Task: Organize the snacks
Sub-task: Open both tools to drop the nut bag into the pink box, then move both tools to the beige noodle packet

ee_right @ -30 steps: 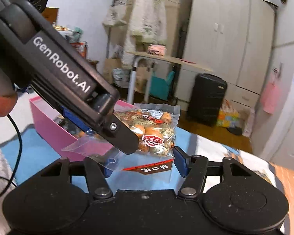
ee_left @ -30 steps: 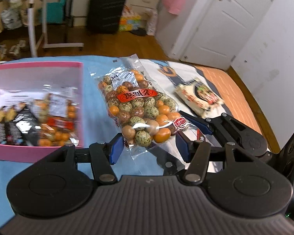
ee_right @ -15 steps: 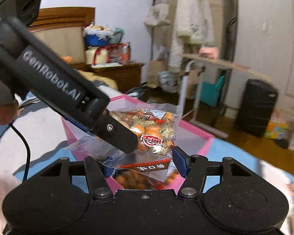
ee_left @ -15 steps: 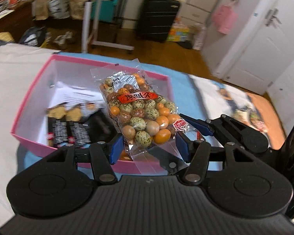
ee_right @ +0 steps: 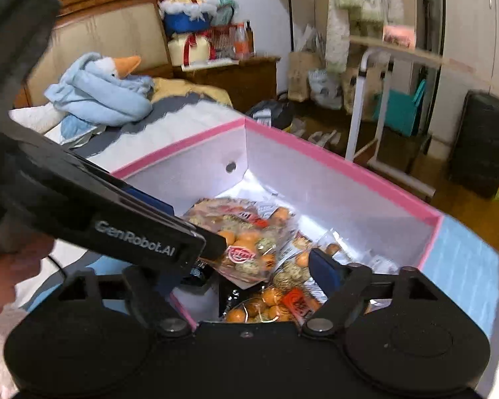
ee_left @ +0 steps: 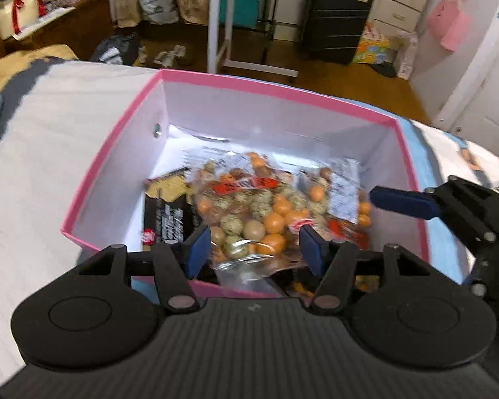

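— What is different from a second ago?

— Two things. The bag of coated nuts (ee_left: 249, 212) was up over the blue sheet, beside the pink box (ee_left: 269, 88). Now it is inside the box's walls, low down, lying against a second bag of the same nuts (ee_left: 342, 193) and beside the black packets (ee_left: 168, 212).

— And the tools?

— The right tool (ee_right: 246, 262) had the clear bottom edge of the bag. Its jaws have just been opening and now stand wide. In its own view the bag's lower edge lies between the fingers, but no pad touches it.

— So the bag is loose?

— Not quite, I think. The left tool (ee_left: 253, 247) has the bag's lower end between its blue pads, set about as narrow as when it carried the bag. In the right wrist view the bag stands tilted up at that tool's tip instead of lying flat. I read that as the left tool gripping it, though the blur keeps me from being sure of the contact.

— What does it mean for the task?

— The carry looks done: the bag is where the other snacks are. What is left, in my judgement, is for the left tool to let go and lift clear without dragging the bag back over the pink rim. The box sits on the bed (ee_left: 50, 133), which is soft, so a snag could tip it.
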`<state>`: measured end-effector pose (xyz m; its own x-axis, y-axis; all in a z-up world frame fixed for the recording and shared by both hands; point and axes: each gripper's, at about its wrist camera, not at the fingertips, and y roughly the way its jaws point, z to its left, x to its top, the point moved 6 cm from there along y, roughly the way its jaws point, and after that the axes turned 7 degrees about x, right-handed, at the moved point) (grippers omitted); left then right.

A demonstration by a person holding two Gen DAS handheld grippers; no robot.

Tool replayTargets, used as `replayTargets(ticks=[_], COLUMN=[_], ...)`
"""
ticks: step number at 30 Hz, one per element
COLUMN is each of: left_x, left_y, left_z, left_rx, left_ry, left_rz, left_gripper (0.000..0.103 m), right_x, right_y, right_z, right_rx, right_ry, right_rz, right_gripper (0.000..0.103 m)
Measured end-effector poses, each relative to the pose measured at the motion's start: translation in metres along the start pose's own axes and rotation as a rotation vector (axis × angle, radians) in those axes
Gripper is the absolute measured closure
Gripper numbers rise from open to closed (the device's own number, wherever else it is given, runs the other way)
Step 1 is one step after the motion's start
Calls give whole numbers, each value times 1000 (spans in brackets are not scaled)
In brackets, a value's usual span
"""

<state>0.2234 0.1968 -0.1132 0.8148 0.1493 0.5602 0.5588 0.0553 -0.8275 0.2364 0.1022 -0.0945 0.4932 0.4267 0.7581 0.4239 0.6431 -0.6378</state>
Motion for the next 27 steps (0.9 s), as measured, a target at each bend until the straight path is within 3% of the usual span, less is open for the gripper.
replayTargets(ticks=[10,19,27], left_x=[2,-11,-27], left_y=[-69,-112,-102], left_z=[-38,-126,-213], left_rx=[-19,-185,-279], left_ry=[89,204,273], left_rz=[-57,-84,-104], left_gripper=[36,30,22], right_x=[-21,-81,-142], right_y=[-113,-225,-294], right_z=[-33,-74,-136], right_rx=[-80,-307,-484], right_ry=[108,155,257], right_rz=[-115,-126,-112], right_gripper=[14,10,2])
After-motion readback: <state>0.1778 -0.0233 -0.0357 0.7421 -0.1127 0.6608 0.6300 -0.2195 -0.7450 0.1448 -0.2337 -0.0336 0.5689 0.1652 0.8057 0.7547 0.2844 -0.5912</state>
